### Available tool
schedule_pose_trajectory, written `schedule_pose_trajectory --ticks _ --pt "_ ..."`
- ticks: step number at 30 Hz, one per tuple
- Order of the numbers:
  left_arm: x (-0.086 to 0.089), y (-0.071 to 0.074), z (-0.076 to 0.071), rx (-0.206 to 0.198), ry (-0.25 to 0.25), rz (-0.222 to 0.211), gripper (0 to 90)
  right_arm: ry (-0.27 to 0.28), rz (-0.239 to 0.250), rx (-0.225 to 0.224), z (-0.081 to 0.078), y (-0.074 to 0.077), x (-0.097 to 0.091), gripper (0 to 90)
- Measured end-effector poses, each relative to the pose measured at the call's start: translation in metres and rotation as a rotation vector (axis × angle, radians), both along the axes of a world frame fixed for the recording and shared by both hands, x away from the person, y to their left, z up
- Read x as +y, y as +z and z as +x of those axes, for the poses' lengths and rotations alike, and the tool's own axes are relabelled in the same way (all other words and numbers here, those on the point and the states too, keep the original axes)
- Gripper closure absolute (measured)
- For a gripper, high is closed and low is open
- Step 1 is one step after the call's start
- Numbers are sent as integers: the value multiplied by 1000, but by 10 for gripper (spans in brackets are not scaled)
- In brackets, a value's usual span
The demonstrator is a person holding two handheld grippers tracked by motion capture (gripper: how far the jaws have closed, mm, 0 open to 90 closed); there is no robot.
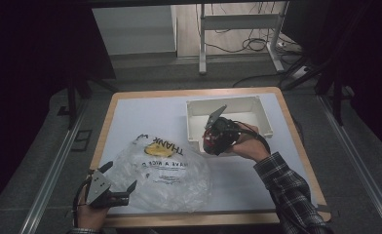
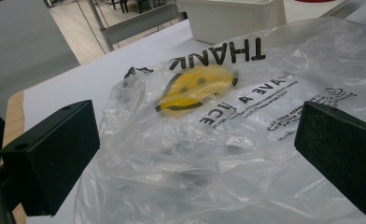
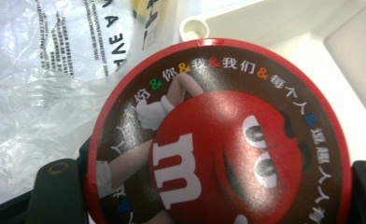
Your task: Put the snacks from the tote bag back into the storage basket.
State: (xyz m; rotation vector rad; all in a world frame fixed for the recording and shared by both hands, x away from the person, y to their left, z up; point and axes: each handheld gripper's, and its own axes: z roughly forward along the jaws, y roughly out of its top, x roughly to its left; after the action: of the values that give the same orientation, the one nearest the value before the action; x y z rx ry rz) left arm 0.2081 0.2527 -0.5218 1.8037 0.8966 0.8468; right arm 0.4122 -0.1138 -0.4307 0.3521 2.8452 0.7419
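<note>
Candy tin (image 3: 218, 140) sits clamped between the right gripper (image 1: 213, 141) jaws.

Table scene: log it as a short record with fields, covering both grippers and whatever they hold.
surface: white table top with wooden edge
bag: clear plastic bag printed with a yellow smiley, lying crumpled at front left
bin: white plastic bin at back right
left gripper: jaws open, at the bag's near left edge, gripping nothing
right gripper: jaws shut on a round red candy container, held at the bin's front left corner
</note>
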Motion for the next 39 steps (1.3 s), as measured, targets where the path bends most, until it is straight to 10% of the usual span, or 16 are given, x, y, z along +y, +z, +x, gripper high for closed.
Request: schedule_pose_trajectory --ticks 39 --pt "1 0 0 -1 -1 2 0 20 0 4 45 -8 15 257"
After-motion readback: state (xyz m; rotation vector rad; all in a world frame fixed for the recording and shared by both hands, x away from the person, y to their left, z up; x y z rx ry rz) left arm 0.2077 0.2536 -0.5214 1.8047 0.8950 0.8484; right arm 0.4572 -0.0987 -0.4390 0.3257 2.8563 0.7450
